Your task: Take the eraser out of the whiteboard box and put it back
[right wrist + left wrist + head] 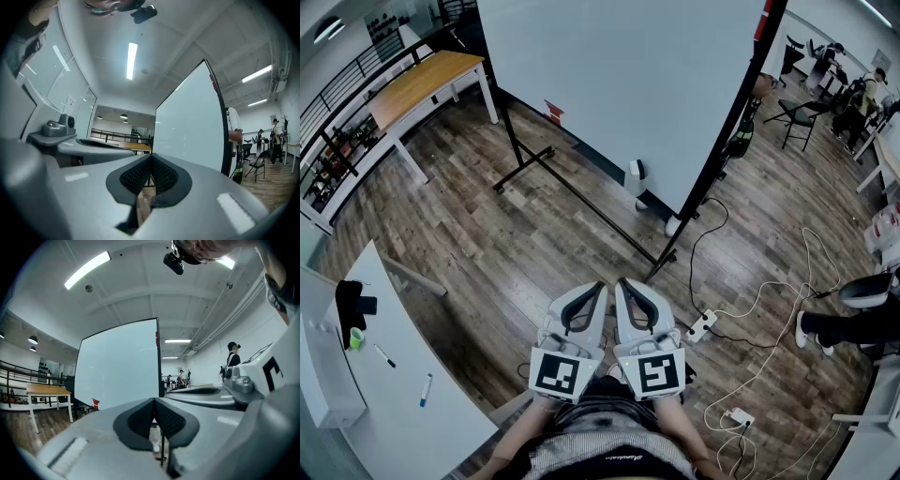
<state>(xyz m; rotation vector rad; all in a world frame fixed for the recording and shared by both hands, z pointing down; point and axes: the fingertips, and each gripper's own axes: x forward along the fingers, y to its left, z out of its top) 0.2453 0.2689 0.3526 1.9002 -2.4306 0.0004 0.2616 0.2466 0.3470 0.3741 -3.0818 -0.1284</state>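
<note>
A large whiteboard (628,84) on a black wheeled stand faces me across the wood floor. A small white box (636,175) hangs at its lower edge; I cannot make out an eraser in it. The board also fills the left gripper view (117,366) and the right gripper view (187,126). My left gripper (601,287) and right gripper (622,282) are held side by side, close to my body, well short of the board. Both point level at it. In each gripper view the dark pads (140,420) (136,176) meet at the tip with nothing between them.
The stand's black legs (581,197) stretch over the floor ahead. A wooden table (422,80) stands far left, a white table (394,394) with markers near left. Power strips and cables (701,325) lie at right, beside a seated person's foot (811,330). A folding chair (802,117) stands far right.
</note>
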